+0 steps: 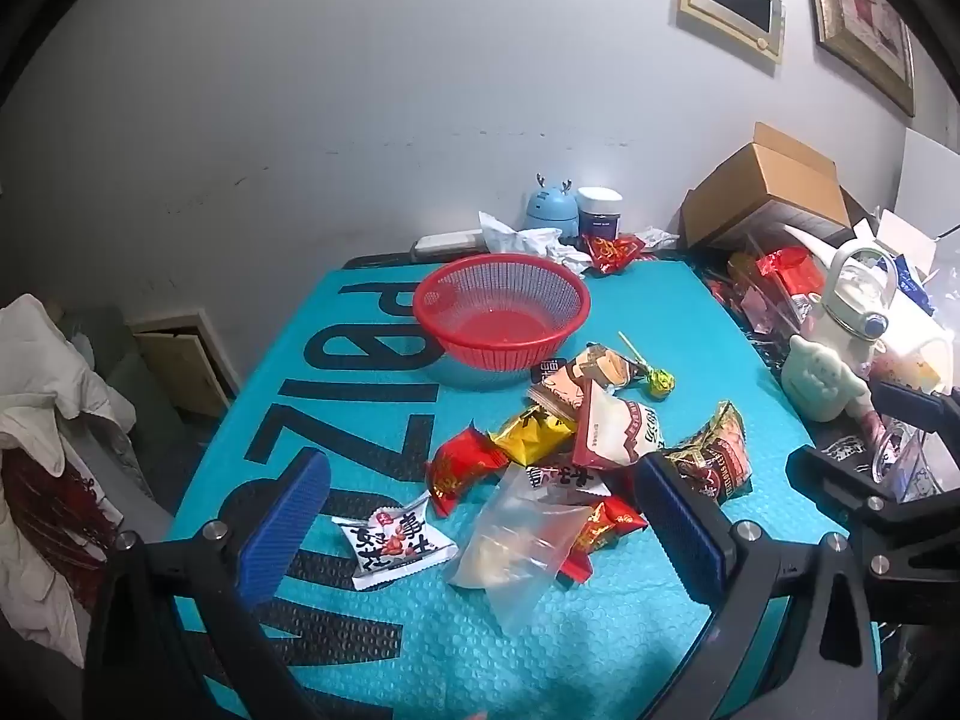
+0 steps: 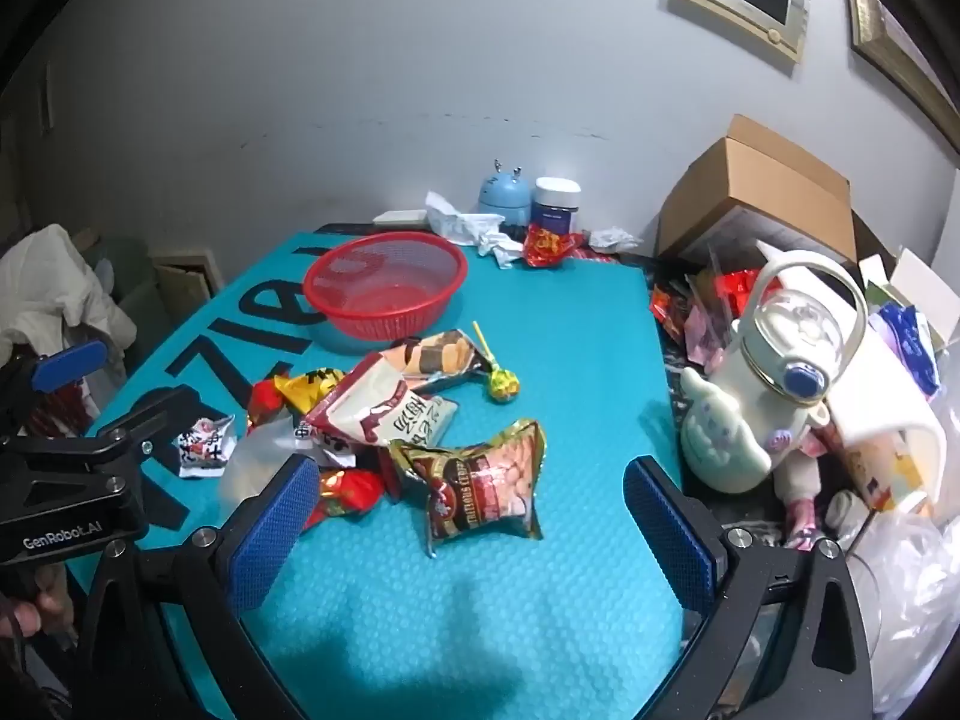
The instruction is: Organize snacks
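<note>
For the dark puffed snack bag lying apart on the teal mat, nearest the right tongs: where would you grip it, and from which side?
Probably across the puffed middle of the dark snack bag, coming from above on the near side. It lies flat and clear of the snack pile, and the right tongs already stand open, empty, either side of it. The flat crimped ends look harder to catch.

Both grippers, left gripper [image 1: 480, 516] and right gripper [image 2: 471, 516], have black frames, silver screws and blue ribbed pads [image 2: 273, 534]; one body reads "GenRobot.AI".
</note>
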Demonstrator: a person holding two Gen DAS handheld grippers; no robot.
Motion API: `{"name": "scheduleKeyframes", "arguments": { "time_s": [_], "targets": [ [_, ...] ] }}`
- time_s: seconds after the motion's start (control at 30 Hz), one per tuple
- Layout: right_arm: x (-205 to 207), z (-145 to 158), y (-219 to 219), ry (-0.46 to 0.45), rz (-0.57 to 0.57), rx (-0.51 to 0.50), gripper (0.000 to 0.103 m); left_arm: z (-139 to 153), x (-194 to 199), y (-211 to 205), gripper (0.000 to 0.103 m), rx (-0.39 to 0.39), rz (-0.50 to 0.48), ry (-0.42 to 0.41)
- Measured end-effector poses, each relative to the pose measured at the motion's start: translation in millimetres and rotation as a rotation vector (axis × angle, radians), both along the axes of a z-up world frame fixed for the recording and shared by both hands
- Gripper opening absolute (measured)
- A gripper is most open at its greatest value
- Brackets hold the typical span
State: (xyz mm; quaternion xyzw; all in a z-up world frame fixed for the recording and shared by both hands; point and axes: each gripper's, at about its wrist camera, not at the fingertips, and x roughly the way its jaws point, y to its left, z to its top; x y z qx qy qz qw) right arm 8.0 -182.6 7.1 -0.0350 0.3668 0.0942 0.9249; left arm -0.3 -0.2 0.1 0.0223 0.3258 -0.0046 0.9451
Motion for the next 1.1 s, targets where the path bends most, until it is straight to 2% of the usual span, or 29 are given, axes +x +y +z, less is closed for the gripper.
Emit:
{"name": "scheduleKeyframes", "arguments": {
  "time_s": [0.33, 1.1],
  "targets": [
    [-5.1, 3.0, -3.1, 0.002, -0.003, 0.005, 0.103, 9.1, 1.3, 0.6, 0.103, -0.019, -0.028, 0.027],
    [-10.9, 3.9, -6.0, -0.012, -0.014, 0.014, 0.103, 3.0, -9.0, 0.0, 0.103, -0.03, -0.048, 0.016]
  ]
}}
